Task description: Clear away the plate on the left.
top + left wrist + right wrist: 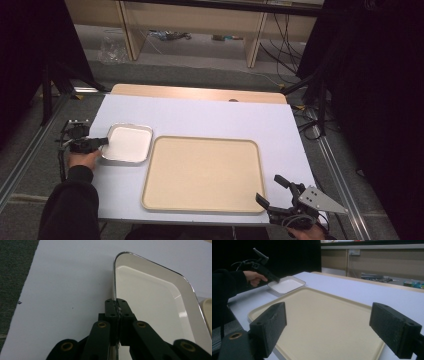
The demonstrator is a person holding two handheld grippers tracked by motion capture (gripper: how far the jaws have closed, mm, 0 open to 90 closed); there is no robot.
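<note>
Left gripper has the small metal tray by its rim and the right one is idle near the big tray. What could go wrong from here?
1. The left gripper pinches only the thin rim of the small metal tray; if lifted, it may tilt or slip out.
2. That tray sits close beside the beige tray, so dragging it sideways could knock their edges together.
3. The right gripper hangs open over the beige tray's corner and could bump it.

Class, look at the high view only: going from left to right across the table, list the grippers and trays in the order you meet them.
Left gripper → small metal tray → large beige tray → right gripper.
</note>
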